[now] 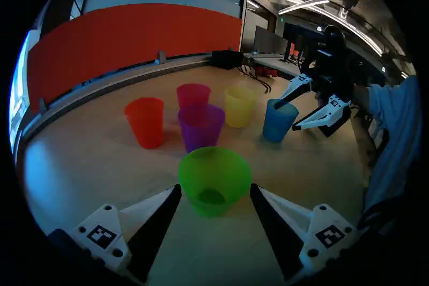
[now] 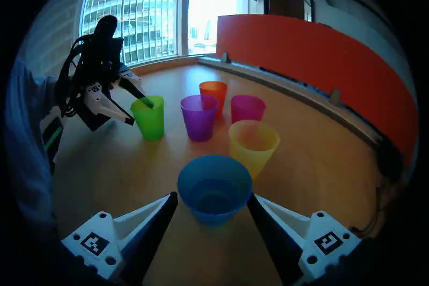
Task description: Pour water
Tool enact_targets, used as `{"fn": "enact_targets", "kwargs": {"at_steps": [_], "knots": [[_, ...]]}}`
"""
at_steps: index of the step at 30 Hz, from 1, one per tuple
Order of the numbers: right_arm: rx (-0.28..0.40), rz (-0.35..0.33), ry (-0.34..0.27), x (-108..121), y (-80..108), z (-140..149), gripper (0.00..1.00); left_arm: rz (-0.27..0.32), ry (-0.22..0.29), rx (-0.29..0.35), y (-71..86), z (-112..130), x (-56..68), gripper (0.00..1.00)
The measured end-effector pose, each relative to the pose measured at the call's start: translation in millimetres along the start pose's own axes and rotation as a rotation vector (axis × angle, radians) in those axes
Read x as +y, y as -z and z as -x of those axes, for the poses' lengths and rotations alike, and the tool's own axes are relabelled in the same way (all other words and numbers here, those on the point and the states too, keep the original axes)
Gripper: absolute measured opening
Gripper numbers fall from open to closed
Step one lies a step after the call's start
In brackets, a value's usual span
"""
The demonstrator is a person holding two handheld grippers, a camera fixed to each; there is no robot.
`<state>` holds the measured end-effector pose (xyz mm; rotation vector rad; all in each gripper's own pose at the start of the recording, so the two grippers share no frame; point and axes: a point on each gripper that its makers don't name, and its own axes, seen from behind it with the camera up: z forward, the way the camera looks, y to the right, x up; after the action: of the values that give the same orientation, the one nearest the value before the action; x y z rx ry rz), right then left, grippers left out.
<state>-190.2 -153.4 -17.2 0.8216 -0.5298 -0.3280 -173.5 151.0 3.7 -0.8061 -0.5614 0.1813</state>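
A green cup [image 1: 214, 178] stands on the wooden table [image 1: 86, 168], between the fingers of my left gripper [image 1: 214, 192]. Both fingertips touch its sides. A blue cup [image 2: 214, 187] stands between the fingers of my right gripper [image 2: 213, 196], which press on its sides the same way. In the right gripper view the left gripper [image 2: 142, 113] straddles the green cup [image 2: 149, 119] at far left. In the left gripper view the right gripper [image 1: 286, 116] straddles the blue cup [image 1: 279, 121] at right. Whether either cup holds water is unclear.
Between the two held cups stand a purple cup [image 1: 201, 125], an orange cup [image 1: 145, 121], a magenta cup [image 1: 193, 94] and a yellow cup [image 1: 239, 105], all upright. A red panel [image 1: 134, 39] runs behind the table. A person's sleeve [image 1: 394, 125] is at right.
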Motion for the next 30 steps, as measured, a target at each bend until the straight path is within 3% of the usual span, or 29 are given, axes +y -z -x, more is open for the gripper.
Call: {"fn": "enact_targets", "kwargs": {"at_steps": [21, 23, 25, 30], "knots": [[0.014, -0.001, -0.006, 2.3, -8.9, -7.3, 1.00, 0.012, -0.042, -0.021, -15.2, 0.2, 5.8, 0.95], [0.015, -0.003, -0.008, 1.6, -8.8, -7.8, 1.00, 0.014, -0.041, -0.021, -15.7, -0.3, 5.8, 0.94], [0.016, -0.004, -0.008, 1.0, -9.2, -8.1, 1.00, 0.016, -0.038, -0.020, -15.8, -1.0, 5.8, 0.87], [0.014, -0.005, -0.003, 0.3, -10.8, -7.7, 1.00, 0.021, -0.033, -0.021, -15.8, -1.3, 6.1, 0.87]]}}
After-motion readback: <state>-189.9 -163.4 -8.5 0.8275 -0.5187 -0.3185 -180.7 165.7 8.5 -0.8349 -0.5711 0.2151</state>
